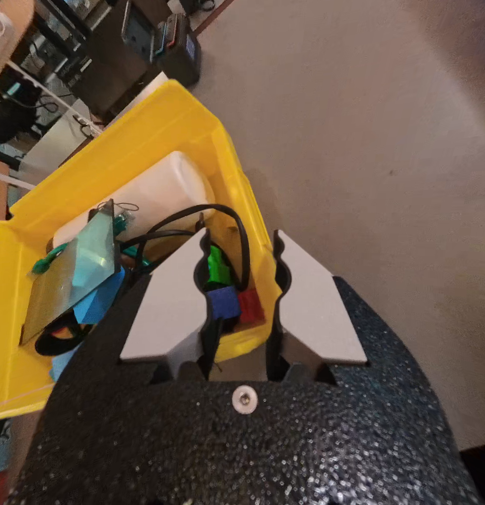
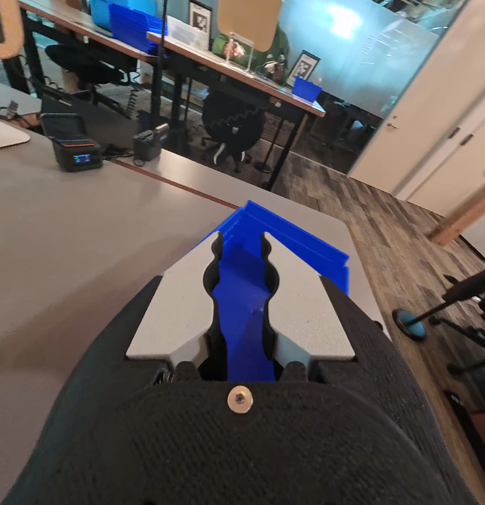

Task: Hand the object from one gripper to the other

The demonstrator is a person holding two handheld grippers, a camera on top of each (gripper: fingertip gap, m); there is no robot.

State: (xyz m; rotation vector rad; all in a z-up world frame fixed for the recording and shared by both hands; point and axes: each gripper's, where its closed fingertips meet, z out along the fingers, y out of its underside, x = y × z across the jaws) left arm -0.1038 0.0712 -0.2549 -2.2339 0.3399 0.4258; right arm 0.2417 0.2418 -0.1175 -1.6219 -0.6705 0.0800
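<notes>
While the left gripper (image 1: 241, 237) hangs over the right corner of a yellow bin (image 1: 159, 128), its jaws stand wide apart with nothing clamped between them. Its grey fingers (image 1: 170, 295) straddle the bin's right wall: one tip inside the bin, the other outside, over the bare grey table (image 1: 372, 136). Seen through the gap, lower centre of the frame: a blue block (image 1: 225, 302), a red block (image 1: 250, 303) just right of it, and a green block (image 1: 218, 266) above them. A black cable (image 1: 241, 240) loops over these. No contact with any of them can be made out. Further left in the bin lie a white bottle (image 1: 164, 191), a pale green card (image 1: 96, 257) with a green tie, a light blue piece (image 1: 96, 303) and a black ring (image 1: 55, 341). Camera looks steeply down and is rolled, so the bin runs diagonally to upper left.

The right gripper (image 2: 241, 237) is partly open, a narrower gap, holding nothing. It hovers over an empty blue bin (image 2: 298, 240) at frame centre, near the table's far right corner; the bin floor fills the gap between the fingers (image 2: 178, 300). Pose is shallower, pointing forward across the table toward desks and chairs at upper frame. A black charger case (image 2: 74, 153) sits at left middle.

Which item is the object to hand over cannot be told.
</notes>
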